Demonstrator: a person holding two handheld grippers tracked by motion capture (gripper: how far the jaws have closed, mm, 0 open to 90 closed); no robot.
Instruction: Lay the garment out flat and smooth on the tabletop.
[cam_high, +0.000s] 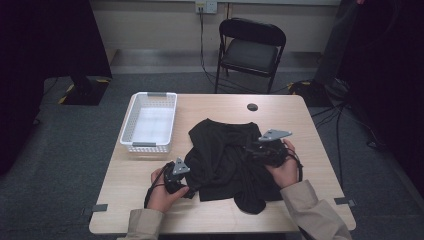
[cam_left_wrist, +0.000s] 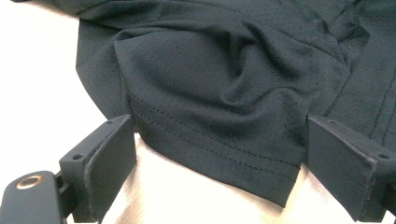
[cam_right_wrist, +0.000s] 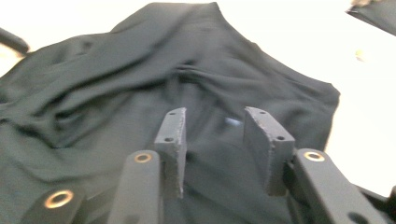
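We have a crumpled black garment (cam_high: 227, 160) heaped on the worktop (cam_high: 300, 125), a little toward our side of its middle, with one fold reaching the near edge. A white basket (cam_high: 150, 121) stands to its left, apart from the cloth, likely where the garment is meant to end up once folded.

Our left tongs (cam_high: 189, 181) sit low at the garment's left edge. In the left gripper view they stand wide apart (cam_left_wrist: 219, 186), with a hemmed corner of the cloth (cam_left_wrist: 224, 140) lying between the jaws but not pinched; we judge they are lined up there because a stitched hem gives a firm edge to seize.

Our right tongs (cam_high: 252, 148) hover over the right half of the heap. In the right gripper view they are released (cam_right_wrist: 217, 140), jaws partly parted with nothing between them, the fabric (cam_right_wrist: 140, 84) lying below. They seem held above the cloth to pick a fresh spot for a hold.

A small dark disc (cam_high: 252, 107) lies on the far part of the worktop, and a folding chair (cam_high: 251, 47) stands beyond it
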